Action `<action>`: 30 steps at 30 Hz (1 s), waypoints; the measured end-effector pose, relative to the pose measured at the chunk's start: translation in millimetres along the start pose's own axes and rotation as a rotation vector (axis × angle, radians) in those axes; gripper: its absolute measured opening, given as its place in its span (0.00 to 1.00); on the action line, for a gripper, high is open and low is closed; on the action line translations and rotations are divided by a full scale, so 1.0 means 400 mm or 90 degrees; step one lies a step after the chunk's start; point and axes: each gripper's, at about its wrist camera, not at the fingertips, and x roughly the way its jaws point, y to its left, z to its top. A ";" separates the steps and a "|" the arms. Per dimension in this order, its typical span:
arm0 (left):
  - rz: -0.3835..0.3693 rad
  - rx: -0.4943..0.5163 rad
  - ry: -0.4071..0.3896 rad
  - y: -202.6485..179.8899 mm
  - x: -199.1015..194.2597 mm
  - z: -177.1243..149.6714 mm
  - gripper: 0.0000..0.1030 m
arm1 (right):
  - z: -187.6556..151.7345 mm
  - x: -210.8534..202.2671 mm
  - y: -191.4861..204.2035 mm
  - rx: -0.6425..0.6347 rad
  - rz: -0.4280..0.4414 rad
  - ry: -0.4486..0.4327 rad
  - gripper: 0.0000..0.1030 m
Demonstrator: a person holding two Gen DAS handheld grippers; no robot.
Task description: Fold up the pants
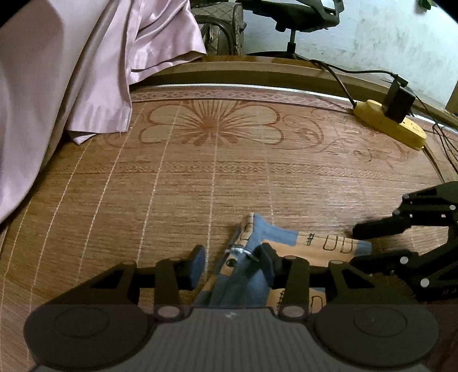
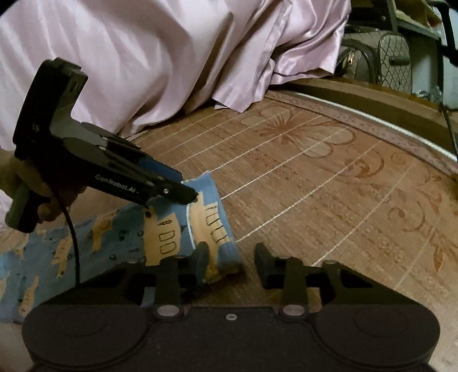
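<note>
Blue pants with a tan building print (image 1: 282, 237) (image 2: 160, 229) lie on a woven bamboo mat (image 1: 171, 186) (image 2: 315, 186). My left gripper (image 1: 232, 264) is open, low over the mat, with the waistband edge and its white drawstring between the jaws. In the right wrist view its tip (image 2: 190, 197) rests at the pants' far corner, and a hand (image 2: 48, 197) holds its handle. My right gripper (image 2: 233, 257) is open, its left finger against the pants' near corner. In the left wrist view, it (image 1: 355, 245) straddles the same end of the waistband.
A pink satin sheet (image 1: 71, 71) (image 2: 157, 57) is heaped along the left and back. A yellow power strip (image 1: 392, 126) with a black adapter and cables sits at the mat's far right. A wooden frame edge (image 1: 257, 71), an office chair (image 1: 300, 17) and a bag (image 2: 380, 57) lie beyond.
</note>
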 end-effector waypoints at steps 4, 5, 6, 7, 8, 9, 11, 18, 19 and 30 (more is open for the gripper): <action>0.005 -0.022 0.009 0.002 -0.001 0.003 0.49 | -0.004 0.000 0.004 0.015 0.006 0.001 0.25; 0.004 -0.030 0.016 0.005 0.000 0.008 0.49 | -0.004 0.000 0.001 0.026 0.009 0.000 0.24; 0.005 -0.038 0.022 0.007 -0.001 0.011 0.52 | -0.004 0.000 -0.002 0.036 0.013 0.000 0.21; 0.008 -0.048 0.028 0.010 -0.002 0.016 0.54 | -0.004 0.000 -0.005 0.046 0.017 0.001 0.19; 0.008 -0.065 0.032 0.016 -0.005 0.021 0.54 | -0.003 0.000 -0.009 0.056 0.020 0.000 0.18; 0.004 -0.082 0.032 0.022 -0.010 0.023 0.54 | -0.003 -0.002 -0.013 0.067 0.024 -0.002 0.16; -0.013 -0.145 0.033 0.048 -0.025 0.029 0.55 | -0.002 -0.008 -0.017 0.081 0.035 -0.012 0.14; -0.090 -0.298 0.071 0.107 -0.079 0.043 0.55 | 0.001 -0.046 0.055 -0.031 0.038 -0.061 0.12; -0.101 -0.305 0.078 0.107 -0.080 0.046 0.55 | -0.002 -0.048 0.068 -0.050 0.038 -0.066 0.12; -0.114 -0.347 0.182 0.036 -0.011 0.093 0.56 | -0.044 -0.037 0.171 -0.241 0.031 -0.071 0.12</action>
